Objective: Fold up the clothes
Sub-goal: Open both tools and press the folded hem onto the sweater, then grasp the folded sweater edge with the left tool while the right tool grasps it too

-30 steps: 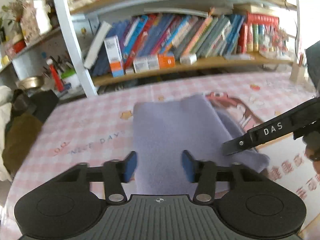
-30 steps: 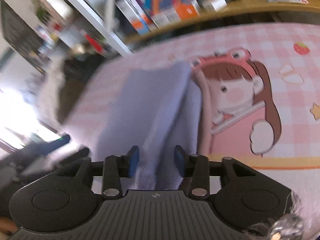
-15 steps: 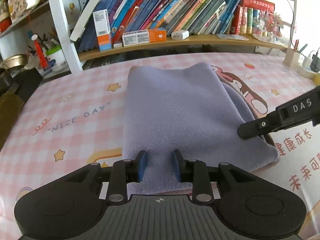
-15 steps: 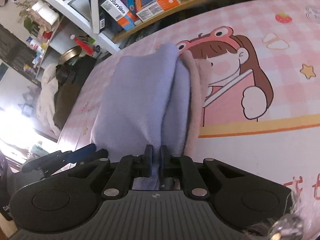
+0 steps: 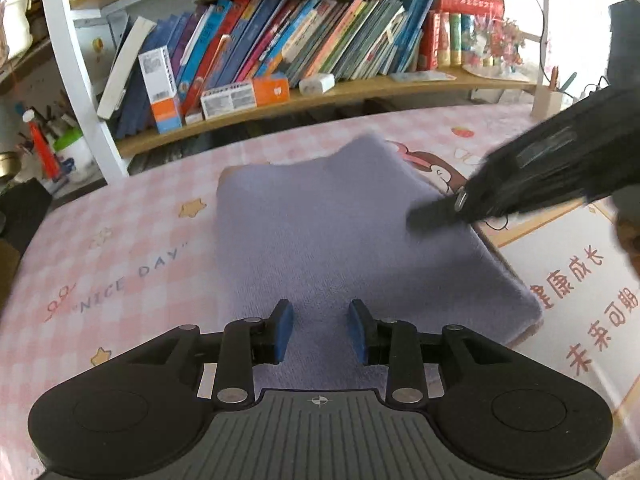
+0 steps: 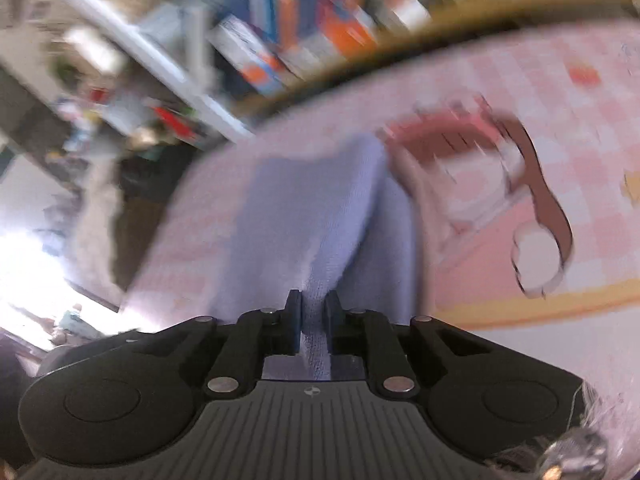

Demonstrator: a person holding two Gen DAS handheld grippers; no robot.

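A folded lavender cloth (image 5: 340,232) lies on the pink checked tablecloth (image 5: 120,264). My left gripper (image 5: 321,322) is open, its blue pads just above the cloth's near edge, holding nothing. My right gripper (image 6: 312,312) is shut on a raised fold of the same cloth (image 6: 320,216), which shows blurred in the right wrist view. In the left wrist view the right gripper (image 5: 432,216) reaches in from the right over the cloth's right side.
A bookshelf (image 5: 280,92) with leaning books and small boxes runs along the table's far edge. A white shelf post (image 5: 76,72) stands at the far left, with bottles behind it. A pen holder (image 5: 546,102) sits at the far right.
My left gripper has opened wider and pulled slightly back from the cloth. My right gripper stays shut on the cloth's edge and is lifting it leftward across the cloth; its view is blurred.
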